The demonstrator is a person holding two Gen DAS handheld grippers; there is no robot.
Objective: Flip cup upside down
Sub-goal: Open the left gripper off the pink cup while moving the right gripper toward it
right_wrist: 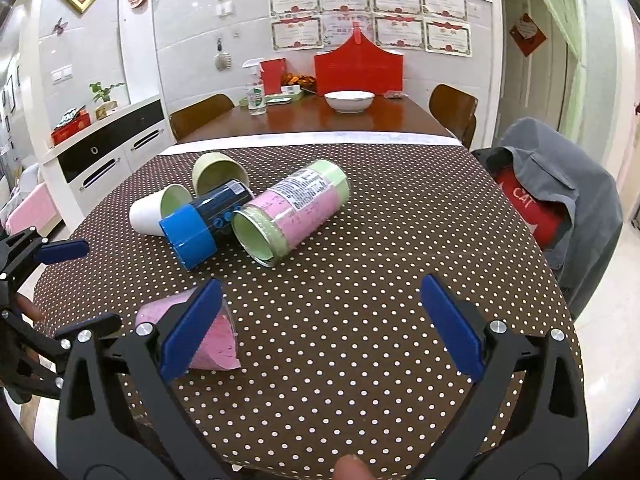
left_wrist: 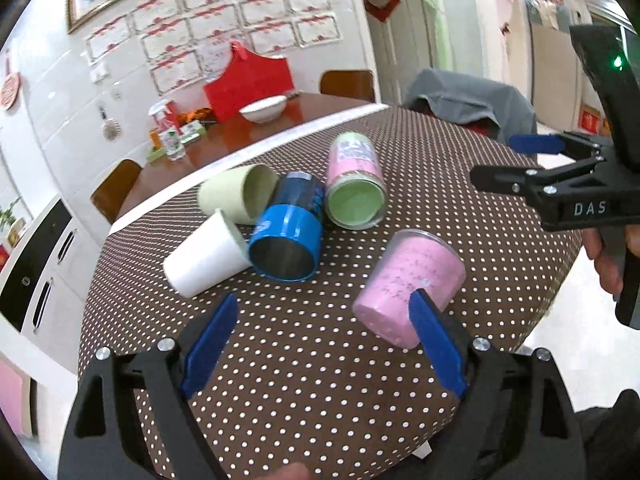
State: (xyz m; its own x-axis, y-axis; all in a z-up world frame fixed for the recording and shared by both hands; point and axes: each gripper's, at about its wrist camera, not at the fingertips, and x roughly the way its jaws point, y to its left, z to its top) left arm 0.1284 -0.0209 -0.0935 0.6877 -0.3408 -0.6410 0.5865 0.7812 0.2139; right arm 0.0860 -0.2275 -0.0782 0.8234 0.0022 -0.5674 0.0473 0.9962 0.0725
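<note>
A brown tablecloth with white polka dots [right_wrist: 360, 300] covers the table that carries five cups, all lying on their sides. The translucent pink plastic cup [left_wrist: 408, 286] lies apart from the rest, nearest the table's near edge; its long axis runs roughly level with the cloth, closed base toward the near edge and open mouth toward the far edge. The left gripper [left_wrist: 324, 342] hangs over the near edge with its blue fingers spread wide, the one on the pink cup's side overlapping that cup's wall in view; whether it touches cannot be told. The right gripper [right_wrist: 322, 326] is likewise spread wide and holds nothing.

Toward the middle of the table, four cups cluster: a blue metal cup [left_wrist: 290, 236], a white plastic cup [left_wrist: 202, 260], a pale green plastic cup [left_wrist: 236, 194], and a tall pink-and-green labelled cup [left_wrist: 354, 182], mouth facing the near edge.
</note>
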